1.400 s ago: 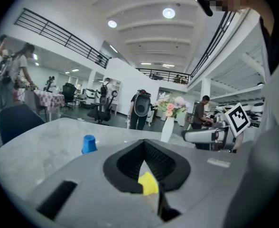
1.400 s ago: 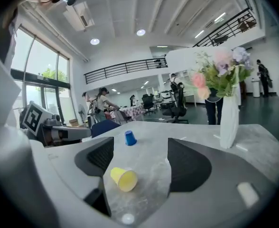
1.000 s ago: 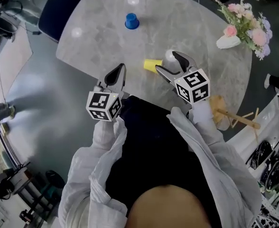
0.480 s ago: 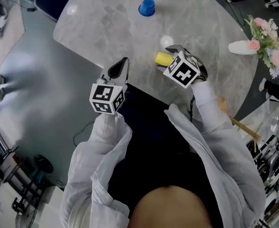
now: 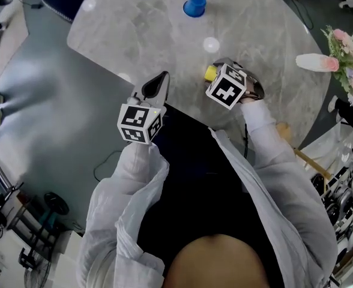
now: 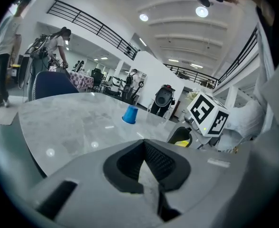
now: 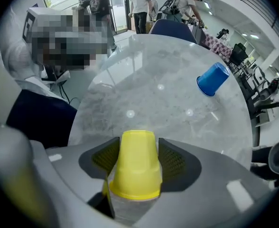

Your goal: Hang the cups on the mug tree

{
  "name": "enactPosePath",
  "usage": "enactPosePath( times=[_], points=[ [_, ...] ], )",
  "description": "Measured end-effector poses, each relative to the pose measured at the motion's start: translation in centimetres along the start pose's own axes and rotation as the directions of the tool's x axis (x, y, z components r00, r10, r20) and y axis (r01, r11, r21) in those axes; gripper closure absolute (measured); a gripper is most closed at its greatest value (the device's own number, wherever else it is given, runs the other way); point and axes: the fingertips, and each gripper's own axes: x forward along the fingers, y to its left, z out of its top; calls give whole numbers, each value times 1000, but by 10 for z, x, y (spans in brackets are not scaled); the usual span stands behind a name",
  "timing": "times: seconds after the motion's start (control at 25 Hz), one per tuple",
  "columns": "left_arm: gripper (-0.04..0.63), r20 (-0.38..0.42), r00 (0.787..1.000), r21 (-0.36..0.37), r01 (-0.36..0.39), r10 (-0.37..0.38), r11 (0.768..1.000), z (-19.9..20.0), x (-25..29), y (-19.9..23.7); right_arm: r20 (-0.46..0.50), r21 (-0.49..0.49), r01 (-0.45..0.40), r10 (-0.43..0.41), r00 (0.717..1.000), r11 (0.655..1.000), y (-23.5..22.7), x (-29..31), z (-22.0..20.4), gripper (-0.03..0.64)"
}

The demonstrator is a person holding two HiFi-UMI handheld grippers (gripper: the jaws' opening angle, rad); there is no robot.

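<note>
Right gripper: points straight down, jaws just closing and now flush against both sides of the yellow cup, which lies on its side on the marble counter.
Left gripper: at nine o'clock of it, jaws together, empty.
Blue cup: upside down, twelve o'clock, well apart.

Blue cup beyond closed jaws
</note>
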Motion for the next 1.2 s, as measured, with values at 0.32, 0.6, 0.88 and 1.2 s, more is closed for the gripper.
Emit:
enactPosePath(
  times=[0.32,0.6,0.88,1.2],
  points=[
    [592,-2,999,41,51,-51,998,16,3,-5,39,51,96,-98,994,994,-14,-14,1,369],
    [592,3,993,105,119,-120,987,42,9,-24,184,260,169,-220,958,951,-39,-60,2,374],
    [592,17,985,167,166,-171,972,69,10,-49,344,476,170,-361,867,863,-50,-112,-3,376],
    [592,30,973,240,216,-230,946,99,12,-69,443,645,152,-529,724,749,-60,-170,-10,376]
  ],
)
